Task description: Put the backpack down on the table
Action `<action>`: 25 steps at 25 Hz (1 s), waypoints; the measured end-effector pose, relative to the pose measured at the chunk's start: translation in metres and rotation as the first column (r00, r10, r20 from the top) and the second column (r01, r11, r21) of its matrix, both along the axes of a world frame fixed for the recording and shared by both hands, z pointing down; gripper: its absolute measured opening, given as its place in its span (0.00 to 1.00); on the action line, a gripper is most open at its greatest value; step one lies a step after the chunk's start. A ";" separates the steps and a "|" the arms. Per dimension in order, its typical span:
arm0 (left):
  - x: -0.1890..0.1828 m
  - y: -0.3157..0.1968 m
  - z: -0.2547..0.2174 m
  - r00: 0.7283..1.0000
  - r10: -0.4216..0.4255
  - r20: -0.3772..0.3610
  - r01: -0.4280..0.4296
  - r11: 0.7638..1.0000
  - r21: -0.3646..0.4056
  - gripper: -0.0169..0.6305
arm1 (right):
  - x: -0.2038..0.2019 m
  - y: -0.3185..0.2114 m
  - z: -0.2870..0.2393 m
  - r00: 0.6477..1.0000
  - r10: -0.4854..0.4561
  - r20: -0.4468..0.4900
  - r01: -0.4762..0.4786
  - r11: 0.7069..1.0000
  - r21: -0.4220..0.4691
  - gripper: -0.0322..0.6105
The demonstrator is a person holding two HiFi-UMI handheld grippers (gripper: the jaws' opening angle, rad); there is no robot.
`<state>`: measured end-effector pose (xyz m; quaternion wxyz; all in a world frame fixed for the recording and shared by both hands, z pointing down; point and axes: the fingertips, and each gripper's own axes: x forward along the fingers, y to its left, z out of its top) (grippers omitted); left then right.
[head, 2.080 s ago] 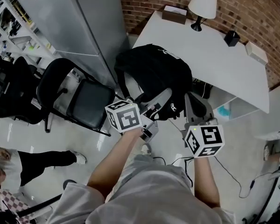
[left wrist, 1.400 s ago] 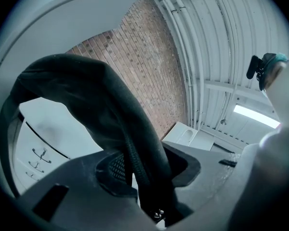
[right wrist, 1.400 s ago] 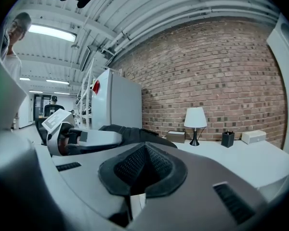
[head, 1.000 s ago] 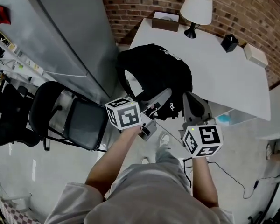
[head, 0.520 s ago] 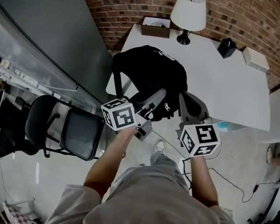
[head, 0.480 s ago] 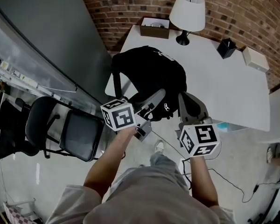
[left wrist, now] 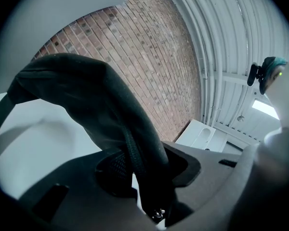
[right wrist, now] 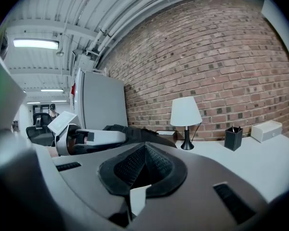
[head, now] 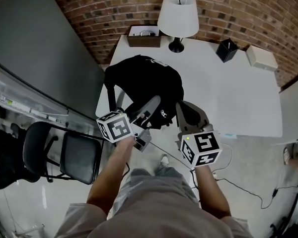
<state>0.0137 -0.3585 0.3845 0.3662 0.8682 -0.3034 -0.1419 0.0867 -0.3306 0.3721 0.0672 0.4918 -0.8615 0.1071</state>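
The black backpack [head: 139, 81] hangs over the near left corner of the white table [head: 238, 98]; whether it touches the top cannot be told. My left gripper [head: 151, 103] reaches into its near side. In the left gripper view the jaws [left wrist: 144, 167] are shut on a thick black strap of the backpack [left wrist: 86, 95], which arches up and away to the left. My right gripper [head: 181, 108] is beside the bag's right lower edge, apart from it. In its own view the right gripper [right wrist: 144, 165] is shut with nothing between the pads; the backpack [right wrist: 135, 131] lies beyond to the left.
A white lamp [head: 178, 16], a brown box [head: 144, 35], a black pen holder [head: 226, 49] and a white box [head: 260, 57] stand along the brick wall at the table's far edge. A grey cabinet [head: 39, 58] and a black folding chair [head: 74, 155] are left of the table.
Both grippers and the backpack have moved toward the table; the bag now hangs over its left corner instead of in front of it. The grips look unchanged.
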 end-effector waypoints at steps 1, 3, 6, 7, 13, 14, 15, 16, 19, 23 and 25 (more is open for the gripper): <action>0.000 -0.004 0.003 1.000 0.000 -0.002 0.000 1.000 -0.008 0.24 | 0.001 -0.002 0.001 1.000 0.004 -0.002 -0.004 1.000 -0.003 0.05; 0.002 -0.012 0.008 1.000 -0.001 -0.005 0.001 1.000 -0.024 0.24 | 0.004 -0.008 0.003 1.000 0.017 -0.008 -0.017 1.000 -0.008 0.05; 0.006 -0.025 0.017 0.999 0.021 -0.033 -0.023 0.998 -0.050 0.24 | 0.008 -0.016 0.007 0.999 0.049 -0.020 -0.049 0.999 -0.022 0.05; 0.006 -0.029 0.020 0.999 0.031 -0.043 -0.033 0.998 -0.058 0.24 | 0.009 -0.019 0.009 0.998 0.064 -0.025 -0.064 0.998 -0.026 0.05; -0.001 -0.053 0.043 0.993 0.073 -0.089 -0.084 0.989 -0.119 0.24 | -0.001 -0.034 0.023 0.990 0.136 -0.047 -0.139 0.988 -0.062 0.05; -0.003 -0.057 0.047 0.992 0.080 -0.097 -0.092 0.987 -0.129 0.24 | -0.004 -0.036 0.025 0.988 0.146 -0.053 -0.149 0.987 -0.066 0.05; -0.004 -0.060 0.050 0.991 0.088 -0.100 -0.102 0.985 -0.137 0.24 | -0.007 -0.038 0.026 0.986 0.155 -0.060 -0.159 0.985 -0.069 0.05; -0.005 -0.063 0.052 0.990 0.098 -0.100 -0.112 0.984 -0.141 0.24 | -0.010 -0.041 0.027 0.984 0.163 -0.066 -0.167 0.983 -0.071 0.05; -0.002 -0.067 0.060 0.986 0.134 -0.097 -0.148 0.977 -0.152 0.24 | -0.019 -0.047 0.033 0.980 0.184 -0.076 -0.190 0.978 -0.082 0.05; 0.005 -0.063 0.075 0.980 0.179 -0.088 -0.193 0.964 -0.181 0.24 | -0.025 -0.047 0.042 0.973 0.217 -0.079 -0.224 0.970 -0.099 0.05; 0.009 -0.061 0.082 0.976 0.200 -0.083 -0.213 0.959 -0.190 0.24 | -0.025 -0.048 0.044 0.969 0.234 -0.079 -0.242 0.965 -0.101 0.05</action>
